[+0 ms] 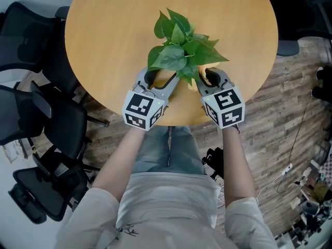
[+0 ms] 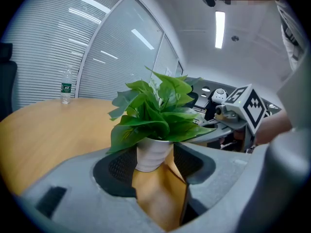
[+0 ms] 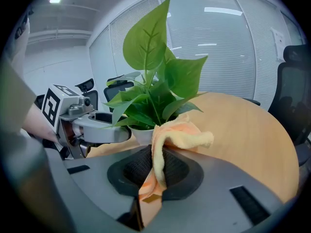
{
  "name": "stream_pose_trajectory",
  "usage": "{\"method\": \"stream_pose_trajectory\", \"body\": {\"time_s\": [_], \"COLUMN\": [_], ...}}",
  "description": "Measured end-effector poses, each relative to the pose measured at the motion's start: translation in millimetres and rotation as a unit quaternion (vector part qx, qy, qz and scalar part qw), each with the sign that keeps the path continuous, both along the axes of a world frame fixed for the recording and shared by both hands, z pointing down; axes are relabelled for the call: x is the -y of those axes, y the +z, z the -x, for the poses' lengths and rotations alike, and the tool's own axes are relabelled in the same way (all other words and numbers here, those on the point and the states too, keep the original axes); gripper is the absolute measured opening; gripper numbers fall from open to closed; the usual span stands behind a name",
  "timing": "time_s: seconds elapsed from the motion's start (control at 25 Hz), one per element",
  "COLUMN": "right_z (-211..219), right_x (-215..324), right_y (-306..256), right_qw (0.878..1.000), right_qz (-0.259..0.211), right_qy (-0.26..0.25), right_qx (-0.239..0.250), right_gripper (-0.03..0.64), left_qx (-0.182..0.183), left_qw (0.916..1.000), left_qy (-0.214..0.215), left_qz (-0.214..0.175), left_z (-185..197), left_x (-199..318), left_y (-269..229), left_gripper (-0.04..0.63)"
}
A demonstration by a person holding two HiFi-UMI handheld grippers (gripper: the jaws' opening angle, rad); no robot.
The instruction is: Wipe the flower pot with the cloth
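The flower pot (image 2: pixel 151 152) stands on the counter (image 1: pixel 114 35) close to its near edge, between the two grippers. It is upright, with its long axis vertical and its mouth up, and the leaves (image 1: pixel 179 48) spread above it.

The left gripper (image 2: pixel 155 165) has its fingers (image 2: pixel 116 169) half closed on the pot's ribbed sides. They look to be pressing it, though the leaves shade the contact. The right gripper (image 3: pixel 155 171) has its fingers closed on the cloth (image 3: pixel 182 135), whose free end lies up against the pot's right side near the rim.

The likeliest trouble is the pot tipping or sliding toward the near edge. A firm sideways rub high on a leafy, top-heavy pot could cause that if the left hold slips on the smooth glaze. The cloth is pinched only by a fold, so it could drag free, and it could also snag a low leaf.
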State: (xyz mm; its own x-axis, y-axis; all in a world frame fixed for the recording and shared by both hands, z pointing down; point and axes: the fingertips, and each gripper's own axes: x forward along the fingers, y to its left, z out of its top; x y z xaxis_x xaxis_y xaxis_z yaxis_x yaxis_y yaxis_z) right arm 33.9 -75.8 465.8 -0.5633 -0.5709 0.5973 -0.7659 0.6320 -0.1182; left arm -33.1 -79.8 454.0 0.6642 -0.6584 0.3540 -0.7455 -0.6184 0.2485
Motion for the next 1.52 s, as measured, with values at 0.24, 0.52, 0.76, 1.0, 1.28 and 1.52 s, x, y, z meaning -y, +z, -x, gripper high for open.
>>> {"method": "stream_pose_trajectory", "body": {"time_s": [0.24, 0.52, 0.76, 1.0, 1.28, 1.52], "right_z": [6, 14, 8, -1, -6, -4], "right_x": [-11, -19, -19, -19, -17, -18], "right_y": [2, 5, 6, 6, 6, 5], "right_qw": [1.000, 1.000, 1.000, 0.999, 0.999, 0.999], "right_qz": [0.005, 0.011, 0.010, 0.011, 0.008, 0.007], "right_qy": [0.001, 0.001, 0.013, 0.031, 0.041, 0.031], "right_qx": [0.005, 0.010, 0.014, 0.017, 0.015, 0.003], "right_gripper": [0.044, 0.044, 0.044, 0.044, 0.044, 0.046], "left_qx": [0.000, -0.004, 0.003, 0.024, 0.027, 0.017], "left_qw": [0.9997, 0.9986, 0.9996, 0.9972, 0.9637, 0.9352], "left_qy": [-0.024, -0.052, -0.028, 0.071, 0.263, 0.349], "left_qz": [0.001, -0.002, 0.000, 0.007, -0.036, -0.058], "left_z": [-3, -4, -5, 18, 19, 8], "left_x": [-3, -5, -7, -3, 19, 30], "left_y": [0, -1, 5, 20, 15, 3], "left_gripper": [0.244, 0.244, 0.244, 0.300, 0.424, 0.472]}}
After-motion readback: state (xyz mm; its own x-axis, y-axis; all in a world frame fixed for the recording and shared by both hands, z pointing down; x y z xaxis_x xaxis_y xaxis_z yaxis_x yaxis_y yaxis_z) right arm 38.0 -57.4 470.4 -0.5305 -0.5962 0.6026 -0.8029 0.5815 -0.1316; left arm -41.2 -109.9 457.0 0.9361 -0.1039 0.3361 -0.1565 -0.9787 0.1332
